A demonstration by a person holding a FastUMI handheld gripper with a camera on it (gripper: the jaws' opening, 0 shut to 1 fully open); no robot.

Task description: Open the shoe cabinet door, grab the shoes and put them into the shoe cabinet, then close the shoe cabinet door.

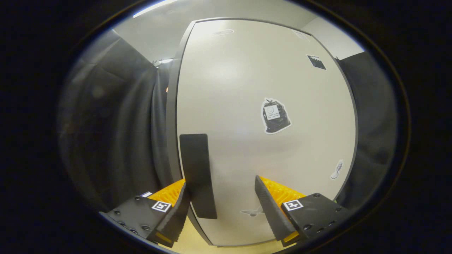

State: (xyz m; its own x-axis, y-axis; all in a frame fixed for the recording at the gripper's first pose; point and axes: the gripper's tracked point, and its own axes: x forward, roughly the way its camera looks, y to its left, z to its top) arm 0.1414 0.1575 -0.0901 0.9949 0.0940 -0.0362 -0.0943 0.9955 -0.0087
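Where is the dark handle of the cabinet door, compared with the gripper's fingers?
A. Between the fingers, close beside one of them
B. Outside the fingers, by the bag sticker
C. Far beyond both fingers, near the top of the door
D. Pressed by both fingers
A: the handle stands on the cabinet door between the fingers of the open gripper, close beside one finger, with a clear gap to the other.
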